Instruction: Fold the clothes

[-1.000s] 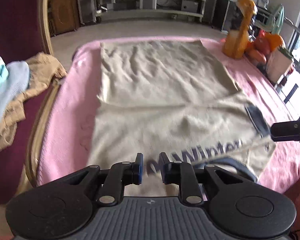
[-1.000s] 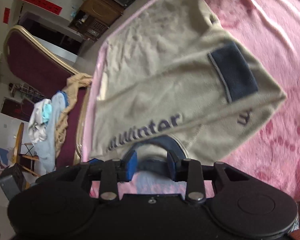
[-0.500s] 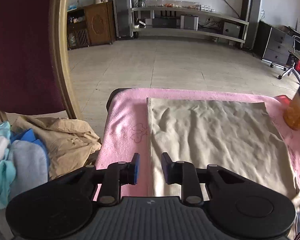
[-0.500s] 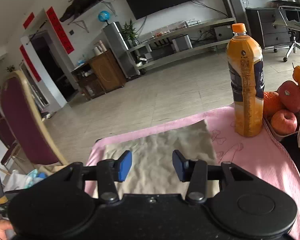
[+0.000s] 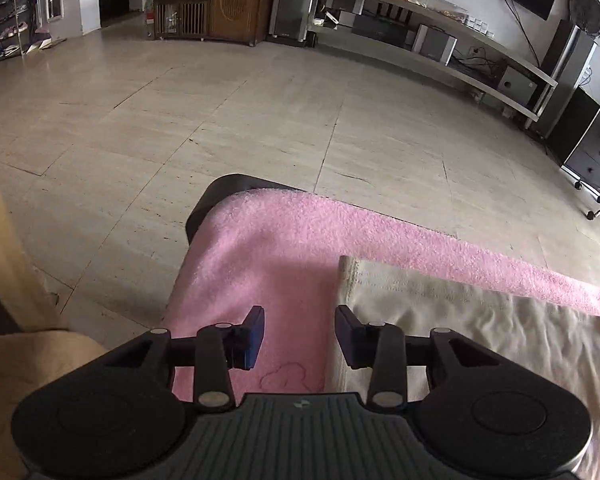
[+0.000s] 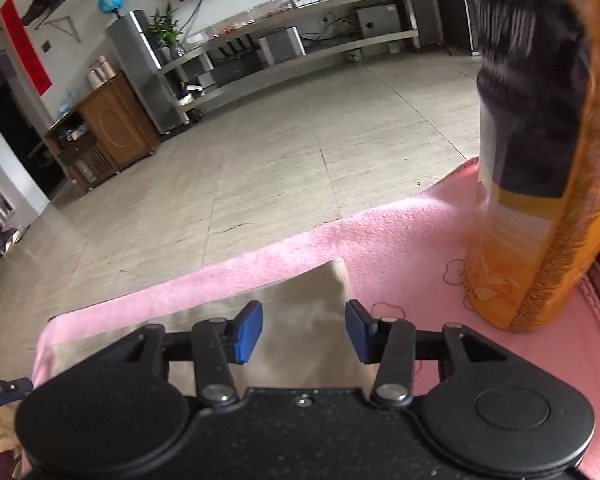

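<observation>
Left wrist: left gripper [image 5: 299,334] agape by beige garment [image 5: 480,320]; right gripper [image 6: 304,330] agape too.

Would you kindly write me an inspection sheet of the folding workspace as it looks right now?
Surface: pink towel covers the table; one dark corner shows.
Job's things: beige garment lies flat on the towel, its far corners ahead of both grippers.
Clutter: orange drink bottle stands upright on the towel, right of the garment; tan cloth at left.
Grippers: left gripper open, empty; right gripper open, empty.
Cables: wires by the media shelf.
Surroundings: tiled floor, wooden cabinet.
</observation>
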A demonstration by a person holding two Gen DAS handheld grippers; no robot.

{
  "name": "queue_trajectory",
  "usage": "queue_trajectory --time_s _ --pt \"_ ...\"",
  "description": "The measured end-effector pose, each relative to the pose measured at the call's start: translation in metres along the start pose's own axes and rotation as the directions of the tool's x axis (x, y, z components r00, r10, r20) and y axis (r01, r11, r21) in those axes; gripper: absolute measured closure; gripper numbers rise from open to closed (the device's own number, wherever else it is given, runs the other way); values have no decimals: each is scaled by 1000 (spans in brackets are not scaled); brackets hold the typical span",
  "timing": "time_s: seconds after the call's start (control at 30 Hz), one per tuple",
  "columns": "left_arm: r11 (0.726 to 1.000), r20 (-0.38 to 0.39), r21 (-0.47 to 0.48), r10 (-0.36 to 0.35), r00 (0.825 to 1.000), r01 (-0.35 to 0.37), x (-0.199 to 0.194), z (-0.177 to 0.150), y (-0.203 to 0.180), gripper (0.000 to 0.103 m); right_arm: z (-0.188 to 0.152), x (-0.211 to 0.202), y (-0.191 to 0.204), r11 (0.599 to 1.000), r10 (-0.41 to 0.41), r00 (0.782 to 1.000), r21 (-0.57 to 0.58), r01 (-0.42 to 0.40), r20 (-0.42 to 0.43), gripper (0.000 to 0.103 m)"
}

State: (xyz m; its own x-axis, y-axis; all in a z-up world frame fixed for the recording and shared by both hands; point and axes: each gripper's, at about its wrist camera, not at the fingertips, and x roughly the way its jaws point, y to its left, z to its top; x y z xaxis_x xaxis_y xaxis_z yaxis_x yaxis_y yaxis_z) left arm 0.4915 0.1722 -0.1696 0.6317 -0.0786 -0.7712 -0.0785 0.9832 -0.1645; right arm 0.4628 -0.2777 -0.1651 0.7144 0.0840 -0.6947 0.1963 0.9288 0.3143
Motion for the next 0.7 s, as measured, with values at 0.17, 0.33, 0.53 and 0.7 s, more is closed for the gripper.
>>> queue_trajectory --time_s 0.17,0.33,0.53,0.7 --pt "998 22 40 -53 998 52 20 -1 -8 66 0 20 -5 999 -18 999 -50 20 48 58" --pt "995 42 99 -7 999 3 39 3 -25 67 4 46 -12 998 -29 999 -54 31 34 60" --pt "985 116 171 -14 993 -6 28 -5 -46 100 3 61 -13 998 -2 999 -55 4 32 89" --pt "987 197 152 21 980 -52 -21 -11 -48 100 4 17 -4 996 23 994 -87 -13 106 95"
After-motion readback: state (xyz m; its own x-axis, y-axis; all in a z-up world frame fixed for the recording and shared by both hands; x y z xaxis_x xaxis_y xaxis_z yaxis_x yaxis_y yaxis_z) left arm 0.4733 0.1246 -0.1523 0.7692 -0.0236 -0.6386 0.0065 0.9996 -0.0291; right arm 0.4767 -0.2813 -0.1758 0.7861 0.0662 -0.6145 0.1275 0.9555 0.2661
